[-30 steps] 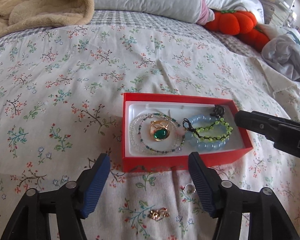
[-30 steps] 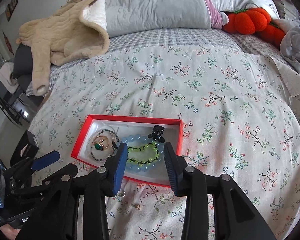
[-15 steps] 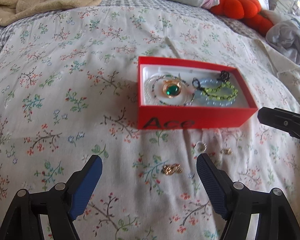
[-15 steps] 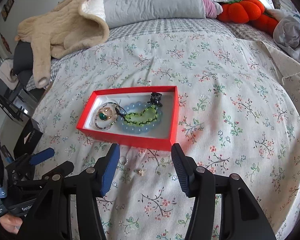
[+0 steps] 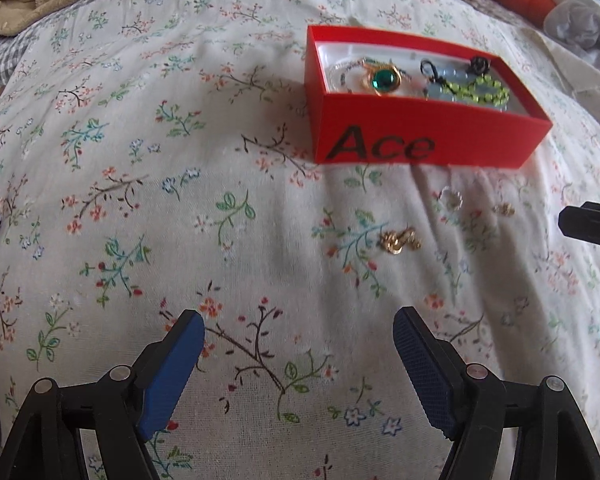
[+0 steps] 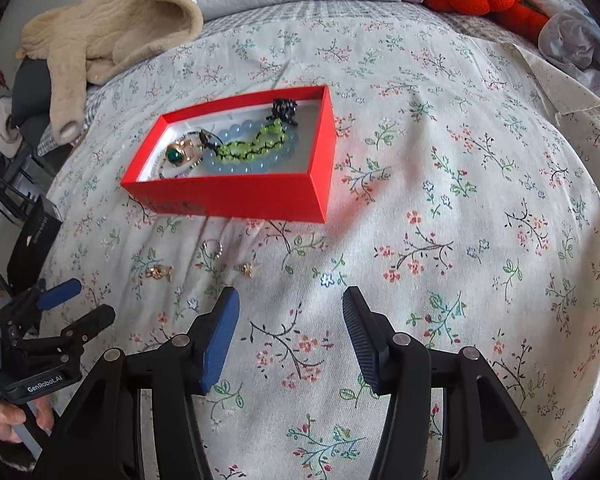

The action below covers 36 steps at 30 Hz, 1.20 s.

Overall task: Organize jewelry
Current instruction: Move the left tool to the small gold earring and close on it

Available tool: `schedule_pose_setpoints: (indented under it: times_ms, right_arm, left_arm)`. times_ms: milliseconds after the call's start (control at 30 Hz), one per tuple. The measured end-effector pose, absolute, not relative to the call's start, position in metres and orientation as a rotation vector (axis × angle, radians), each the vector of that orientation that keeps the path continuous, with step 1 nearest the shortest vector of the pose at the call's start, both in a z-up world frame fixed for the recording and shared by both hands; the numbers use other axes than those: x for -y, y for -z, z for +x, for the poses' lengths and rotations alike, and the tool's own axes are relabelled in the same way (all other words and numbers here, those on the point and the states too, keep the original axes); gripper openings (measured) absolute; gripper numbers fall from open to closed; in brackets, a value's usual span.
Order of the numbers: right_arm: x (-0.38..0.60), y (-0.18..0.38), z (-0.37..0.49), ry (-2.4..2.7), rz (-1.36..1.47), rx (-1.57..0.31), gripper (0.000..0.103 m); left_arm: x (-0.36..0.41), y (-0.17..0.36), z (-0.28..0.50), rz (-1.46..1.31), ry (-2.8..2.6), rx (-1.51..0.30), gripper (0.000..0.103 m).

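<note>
The bed (image 5: 140, 160) fills both views. The red box (image 6: 236, 196) now sits higher in frame than before. Both the left hand-held gripper (image 5: 298, 344) and right hand-held gripper (image 6: 290, 308) have just been opening, released and empty. Gold earring (image 5: 398, 240), ring (image 5: 451, 199) and small stud (image 5: 504, 209) lie below the box.

Floral bed (image 6: 460, 128) – red box (image 6: 236, 196), 3 loose trinkets (image 6: 160, 272).

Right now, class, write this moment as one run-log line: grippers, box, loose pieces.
left gripper: open, empty | right gripper: open, empty | red box: holds bracelets, green-stone ring | loose on bedspread: gold earring, silver ring, small gold piece
</note>
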State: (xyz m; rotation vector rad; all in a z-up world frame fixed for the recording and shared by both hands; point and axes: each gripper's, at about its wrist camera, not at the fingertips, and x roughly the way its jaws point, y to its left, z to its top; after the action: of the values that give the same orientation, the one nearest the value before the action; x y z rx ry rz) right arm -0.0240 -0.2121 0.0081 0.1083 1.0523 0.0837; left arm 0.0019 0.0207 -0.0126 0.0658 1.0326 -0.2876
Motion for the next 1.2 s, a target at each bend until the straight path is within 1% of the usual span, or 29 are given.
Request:
schedule_pose_setpoints:
  times_ms: [100,167,233,267,333,433,567,833,1000,1067,1100,1133,1200]
  right_arm:
    - [0.209,0.006,-0.028,-0.081,0.071,-1.086,0.057]
    - [0.206,0.016,-0.030,-0.079,0.050,-1.112,0.057]
    - [0.204,0.021,-0.033,-0.081,0.027,-1.119,0.057]
    - [0.203,0.021,-0.034,-0.081,0.012,-1.113,0.057]
    - [0.202,0.022,-0.037,-0.083,-0.006,-1.107,0.057]
    - [0.201,0.022,-0.038,-0.085,-0.001,-1.107,0.057]
    - [0.203,0.022,-0.039,-0.089,0.009,-1.111,0.060]
    - [0.203,0.022,-0.040,-0.099,0.003,-1.112,0.061]
    - [0.202,0.022,-0.040,-0.104,0.003,-1.115,0.061]
    - [0.203,0.022,-0.039,-0.107,0.005,-1.117,0.061]
    - [0.203,0.022,-0.039,-0.108,0.007,-1.117,0.061]
    - [0.203,0.022,-0.039,-0.109,0.007,-1.118,0.061]
    - [0.204,0.022,-0.039,-0.111,0.005,-1.118,0.061]
  left_arm:
    - [-0.016,0.021,-0.001,0.095,0.319,-1.031,0.081]
    - [-0.012,0.024,-0.002,0.111,0.344,-1.014,0.079]
    - [-0.006,0.026,-0.001,0.123,0.375,-1.001,0.063]
    - [-0.004,0.026,0.000,0.128,0.384,-0.998,0.061]
    - [0.001,0.027,0.001,0.127,0.408,-0.990,0.050]
    - [0.008,0.027,0.005,0.121,0.441,-0.986,0.041]
    - [0.016,0.027,0.010,0.126,0.449,-0.980,0.035]
    - [0.021,0.027,0.021,0.098,0.447,-0.974,0.019]
    - [0.026,0.027,0.025,0.098,0.451,-0.966,0.017]
    - [0.028,0.027,0.026,0.102,0.451,-0.963,0.014]
    - [0.029,0.027,0.026,0.103,0.452,-0.962,0.009]
    - [0.030,0.027,0.026,0.104,0.455,-0.962,0.007]
    - [0.031,0.026,0.026,0.109,0.456,-0.961,0.007]
